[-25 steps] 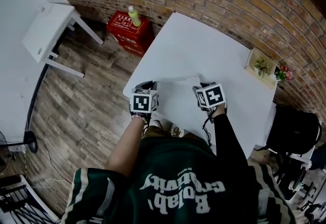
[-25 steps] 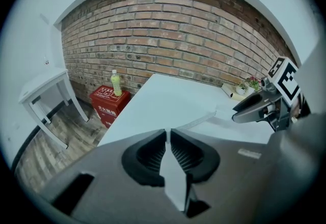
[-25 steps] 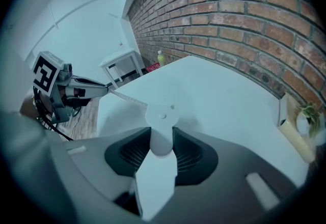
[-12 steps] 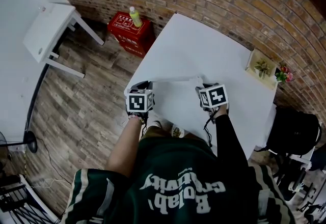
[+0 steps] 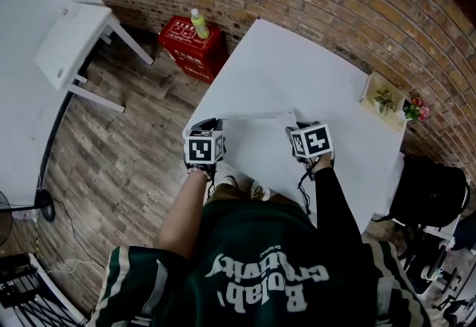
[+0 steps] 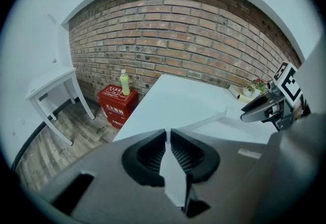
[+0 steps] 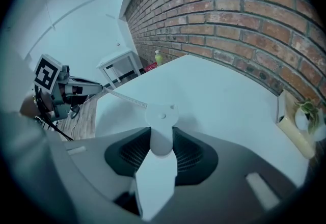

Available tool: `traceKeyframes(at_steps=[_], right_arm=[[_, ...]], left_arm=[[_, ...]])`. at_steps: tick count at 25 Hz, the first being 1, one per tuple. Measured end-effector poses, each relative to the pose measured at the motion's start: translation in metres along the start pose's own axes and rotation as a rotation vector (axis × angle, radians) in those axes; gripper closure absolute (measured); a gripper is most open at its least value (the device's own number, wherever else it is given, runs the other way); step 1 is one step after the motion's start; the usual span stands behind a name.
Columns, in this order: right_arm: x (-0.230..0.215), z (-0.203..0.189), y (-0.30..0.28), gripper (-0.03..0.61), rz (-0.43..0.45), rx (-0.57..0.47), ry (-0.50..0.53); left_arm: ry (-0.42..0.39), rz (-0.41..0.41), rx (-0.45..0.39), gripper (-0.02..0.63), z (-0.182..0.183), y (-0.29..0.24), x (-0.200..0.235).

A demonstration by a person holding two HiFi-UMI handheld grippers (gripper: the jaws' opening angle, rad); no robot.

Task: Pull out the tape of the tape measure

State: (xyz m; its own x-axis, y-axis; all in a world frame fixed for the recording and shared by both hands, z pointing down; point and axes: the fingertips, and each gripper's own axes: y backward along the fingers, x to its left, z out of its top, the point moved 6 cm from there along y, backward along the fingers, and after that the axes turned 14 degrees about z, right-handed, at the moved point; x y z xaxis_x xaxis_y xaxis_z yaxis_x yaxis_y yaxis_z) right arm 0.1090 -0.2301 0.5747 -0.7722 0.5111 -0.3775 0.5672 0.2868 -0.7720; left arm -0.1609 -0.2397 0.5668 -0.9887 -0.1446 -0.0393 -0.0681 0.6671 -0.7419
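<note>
The white round plastic tape measure case is clamped between the jaws of the right claw and pokes out past their tips. From it the thin pale tape runs straight off to that claw's left, just above the white table. It reaches the left claw, whose jaws are pinched almost together on the tape's end. The tape's long axis lies along the line between the two claws. Drawing more out likely means parting them along that same line.
</note>
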Motion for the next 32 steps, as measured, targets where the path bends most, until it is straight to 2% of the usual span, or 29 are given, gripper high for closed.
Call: traceKeyframes(at_steps=[7, 18, 23, 32], right_arm=[[-0.012, -0.004, 0.004, 0.428, -0.024, -0.008, -0.034], [-0.016, -0.004, 0.005, 0.428, -0.044, -0.004, -0.029], [-0.025, -0.010, 0.008, 0.428, -0.046, -0.010, -0.057], [-0.029, -0.007, 0.010, 0.428, -0.060, -0.007, -0.045]], left_arm=[[0.030, 0.026, 0.003, 0.574, -0.001, -0.001, 0.015], [0.033, 0.041, 0.005, 0.574, 0.000, -0.003, 0.018], [0.075, 0.057, 0.011, 0.574, -0.002, -0.006, 0.032], [0.086, 0.082, 0.008, 0.574, -0.001, -0.007, 0.039]])
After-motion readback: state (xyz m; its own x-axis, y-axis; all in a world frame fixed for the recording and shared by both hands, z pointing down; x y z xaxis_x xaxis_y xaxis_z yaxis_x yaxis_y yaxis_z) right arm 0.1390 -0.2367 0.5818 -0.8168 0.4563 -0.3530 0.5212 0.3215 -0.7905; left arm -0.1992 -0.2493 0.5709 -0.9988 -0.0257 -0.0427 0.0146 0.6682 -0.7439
